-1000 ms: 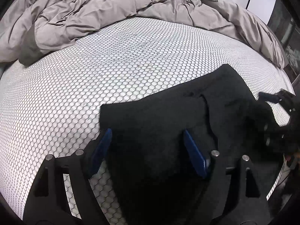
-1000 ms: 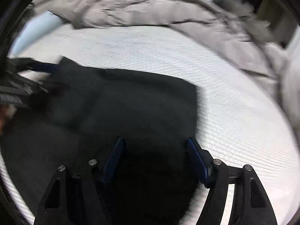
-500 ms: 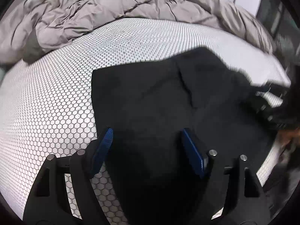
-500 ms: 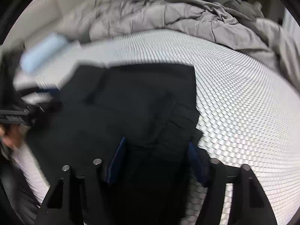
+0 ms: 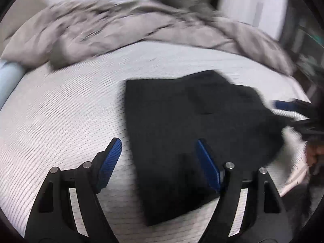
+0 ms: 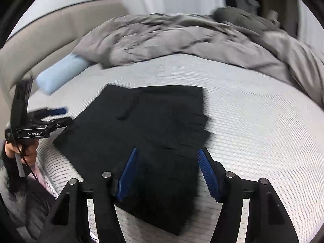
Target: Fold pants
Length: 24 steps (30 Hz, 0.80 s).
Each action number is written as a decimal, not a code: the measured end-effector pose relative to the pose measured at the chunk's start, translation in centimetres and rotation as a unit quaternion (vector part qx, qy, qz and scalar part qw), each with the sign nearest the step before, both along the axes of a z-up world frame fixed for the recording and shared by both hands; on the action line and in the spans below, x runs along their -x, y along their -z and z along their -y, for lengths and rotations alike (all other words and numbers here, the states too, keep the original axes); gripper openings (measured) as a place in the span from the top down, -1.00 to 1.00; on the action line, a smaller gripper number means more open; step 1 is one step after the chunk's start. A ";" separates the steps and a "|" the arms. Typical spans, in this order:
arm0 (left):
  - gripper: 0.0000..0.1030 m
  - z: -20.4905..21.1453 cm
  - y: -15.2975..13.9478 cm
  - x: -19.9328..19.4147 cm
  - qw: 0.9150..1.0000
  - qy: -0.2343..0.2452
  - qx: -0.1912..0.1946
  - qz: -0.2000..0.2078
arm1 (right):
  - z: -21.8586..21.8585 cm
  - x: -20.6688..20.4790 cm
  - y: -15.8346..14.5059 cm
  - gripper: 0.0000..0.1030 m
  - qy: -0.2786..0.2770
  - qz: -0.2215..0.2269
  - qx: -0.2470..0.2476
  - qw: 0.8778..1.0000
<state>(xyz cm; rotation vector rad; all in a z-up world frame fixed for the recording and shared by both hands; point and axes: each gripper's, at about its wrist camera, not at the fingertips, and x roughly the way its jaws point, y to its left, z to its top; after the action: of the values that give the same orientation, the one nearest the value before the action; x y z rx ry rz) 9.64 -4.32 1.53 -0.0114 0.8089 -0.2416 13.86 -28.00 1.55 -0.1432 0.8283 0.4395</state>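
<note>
Black cloth first: the pants lie folded into a flat, roughly square stack on the white mattress, in the centre and lower centre of both views. In the right wrist view the pants show stepped layers at the right edge, and a short seam or pocket line in the upper left part.

Your left gripper is at the bottom of the left wrist view, with its jaws wide apart and nothing pinched. The left blue pad is over bare mattress, just beside the left edge of the pants; the right pad is over the cloth. The same left gripper appears at the left edge of the right wrist view, held by your hand, just beside the left corner of the pants.

Your right gripper is at the bottom of the right wrist view. Its jaws have just been closing a bit, but they are still apart. The near part of the stack is between the pads; no pressing on the cloth is seen, so I read it as not gripping. It also shows, blurred, at the right edge of the left wrist view.

Further out: a grey duvet is bunched across the top of the frame, approx. along the far side of the mattress. A light blue pillow is at the upper left, well apart from the pants. A beige headboard is behind it. Both pics are blurred.
</note>
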 end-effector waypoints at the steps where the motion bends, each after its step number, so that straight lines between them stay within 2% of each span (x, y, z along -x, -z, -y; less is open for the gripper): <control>1: -0.44 1.1 0.2 0.1 1.000 0.021 -0.003 -0.006 | -1.8 0.0 0.5 -0.24 -0.020 -0.004 0.010 1.000; 3: -0.43 3.9 2.0 -0.2 0.996 0.070 -0.028 -0.052 | -4.7 -0.4 2.7 -0.24 -0.050 -0.027 0.055 0.997; 5: -0.44 4.8 3.0 -0.1 0.993 0.075 -0.068 -0.059 | -6.1 -0.6 4.8 -0.22 -0.054 -0.030 0.118 0.991; 6: -0.47 4.6 3.0 0.4 0.992 0.082 -0.074 -0.052 | -5.9 -0.3 5.0 -0.22 -0.061 -0.024 0.122 0.990; 9: -0.59 2.9 2.7 2.0 0.993 0.087 -0.064 -0.047 | -2.4 0.5 3.2 -0.20 -0.058 -0.032 0.061 0.996; 10: -0.63 2.2 2.7 2.6 0.994 0.083 -0.061 -0.046 | -0.9 0.9 2.6 -0.20 -0.043 -0.031 0.048 0.997; 12: -0.75 0.9 2.8 3.9 0.994 0.086 -0.046 -0.057 | 3.0 1.3 2.6 -0.36 0.008 -0.043 0.026 0.999; 14: -0.74 0.0 2.8 5.1 0.994 0.080 -0.053 -0.053 | 5.6 1.7 3.3 -0.37 0.023 -0.073 -0.049 0.996; 15: -0.74 -0.7 2.5 5.4 0.995 0.079 -0.040 -0.046 | 6.2 2.0 3.3 -0.34 0.032 -0.075 -0.065 0.995; 17: -0.74 -2.3 1.7 5.9 0.996 0.073 0.007 -0.041 | 6.3 2.2 2.7 -0.16 0.019 -0.068 -0.085 0.994; 20: -0.74 -4.3 0.9 5.8 0.997 0.042 0.052 -0.032 | 6.1 2.3 1.9 -0.16 -0.007 -0.066 -0.135 0.989; 24: -0.72 -5.8 1.3 3.7 0.997 0.003 0.056 -0.050 | 6.3 1.1 2.5 -0.16 -0.017 -0.094 -0.203 0.974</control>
<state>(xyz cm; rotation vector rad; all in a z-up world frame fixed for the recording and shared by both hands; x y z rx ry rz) 5.98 1.47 0.20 -0.1273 0.8934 -0.2947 12.80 -34.33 -0.92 0.2681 0.9053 0.6535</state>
